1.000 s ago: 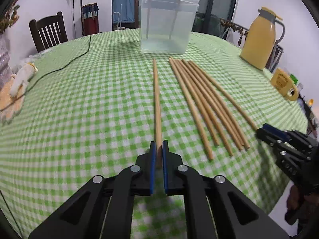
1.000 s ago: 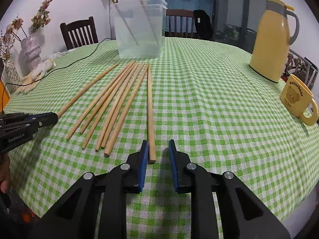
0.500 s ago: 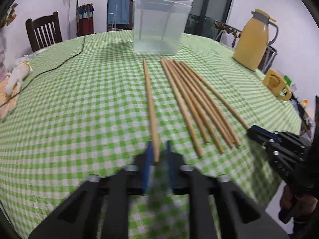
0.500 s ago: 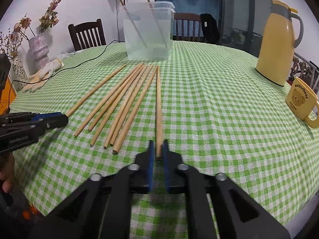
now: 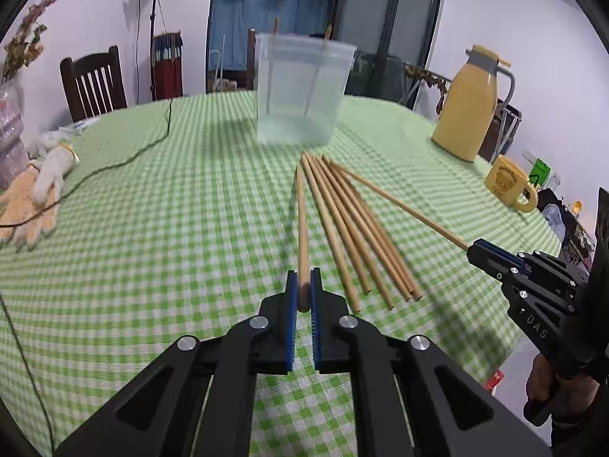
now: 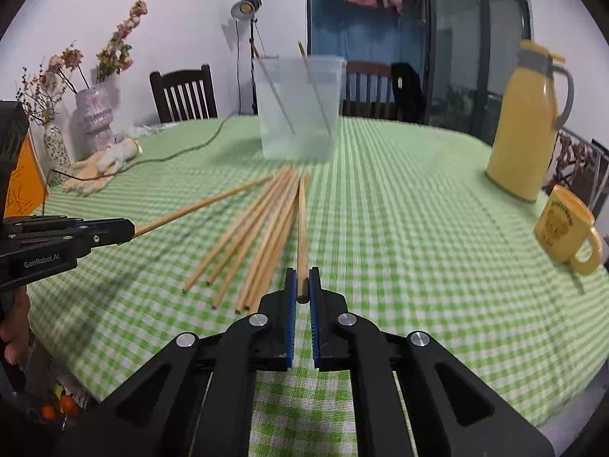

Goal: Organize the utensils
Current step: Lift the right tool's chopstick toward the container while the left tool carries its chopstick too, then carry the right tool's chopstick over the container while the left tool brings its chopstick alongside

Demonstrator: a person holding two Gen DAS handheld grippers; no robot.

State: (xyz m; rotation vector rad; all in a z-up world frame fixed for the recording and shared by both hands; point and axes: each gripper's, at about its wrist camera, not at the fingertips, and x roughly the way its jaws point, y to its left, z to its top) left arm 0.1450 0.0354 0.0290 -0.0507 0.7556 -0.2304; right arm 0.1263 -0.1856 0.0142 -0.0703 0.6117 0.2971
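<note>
Several long wooden chopsticks (image 5: 354,228) lie fanned on the green checked tablecloth (image 5: 171,228), pointing at a clear plastic container (image 5: 300,91) that holds two chopsticks. My left gripper (image 5: 302,289) is shut on the near end of one chopstick (image 5: 302,221), lifted off the cloth. My right gripper (image 6: 302,285) is shut on the near end of another chopstick (image 6: 302,224). The right gripper shows in the left wrist view (image 5: 475,251) holding its chopstick (image 5: 399,205). The left gripper shows in the right wrist view (image 6: 129,228) with its chopstick (image 6: 201,205).
A yellow thermos jug (image 5: 468,114) and a yellow mug (image 5: 508,186) stand at the right. Work gloves (image 5: 34,198) and a black cable (image 5: 125,160) lie at the left. Dark wooden chairs (image 5: 95,87) and vases of dried flowers (image 6: 91,118) stand beyond the table.
The right gripper closed on the rightmost chopstick. Both grippers have lifted their chopsticks' near ends and both cameras now sit higher above the table.
</note>
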